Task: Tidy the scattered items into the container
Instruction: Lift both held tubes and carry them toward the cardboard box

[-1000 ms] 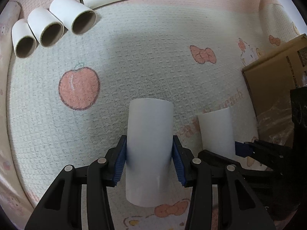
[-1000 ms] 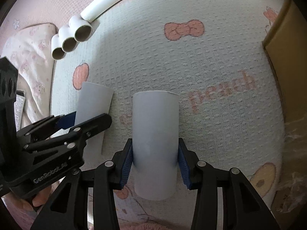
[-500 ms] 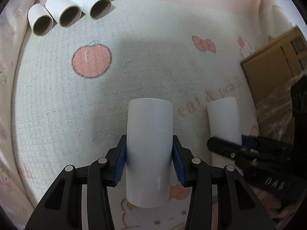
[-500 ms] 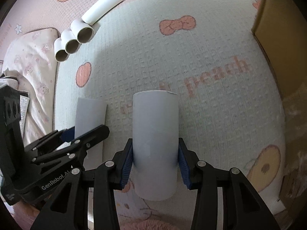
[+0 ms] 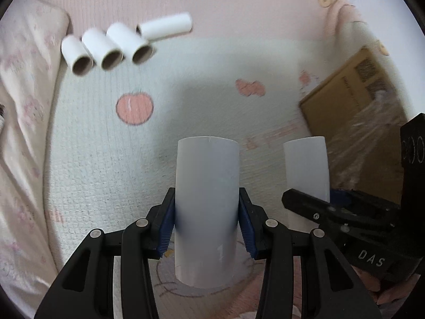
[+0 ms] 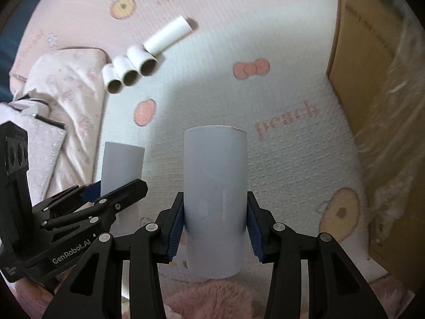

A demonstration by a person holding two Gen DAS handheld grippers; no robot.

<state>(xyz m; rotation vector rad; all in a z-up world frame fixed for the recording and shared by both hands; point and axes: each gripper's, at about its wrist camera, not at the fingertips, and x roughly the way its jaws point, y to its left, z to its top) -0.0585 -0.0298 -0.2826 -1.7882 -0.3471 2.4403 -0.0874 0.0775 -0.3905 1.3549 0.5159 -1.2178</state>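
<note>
My left gripper point(image 5: 206, 226) is shut on a white cardboard tube point(image 5: 207, 186), held lengthwise above the patterned mat point(image 5: 106, 159). My right gripper point(image 6: 215, 226) is shut on a second white tube point(image 6: 215, 183). Each gripper and its tube shows in the other's view: the right gripper point(image 5: 310, 199) with its tube point(image 5: 305, 167), the left gripper point(image 6: 117, 191) with its tube point(image 6: 120, 167). Several more white tubes point(image 5: 106, 47) lie side by side at the mat's far left, also seen from the right wrist as the same tubes point(image 6: 130, 69). A brown cardboard box point(image 5: 353, 101) with clear plastic inside stands at the right.
The cardboard box point(image 6: 377, 79) rises as a wall along the right side of the right wrist view. A folded pale pink blanket point(image 6: 66, 101) borders the mat on the left. A pink fluffy patch point(image 6: 212, 300) lies under my right gripper.
Both grippers rose with their tubes, so the mat and the lying tubes look smaller and farther. The box has come further into view on the right.
</note>
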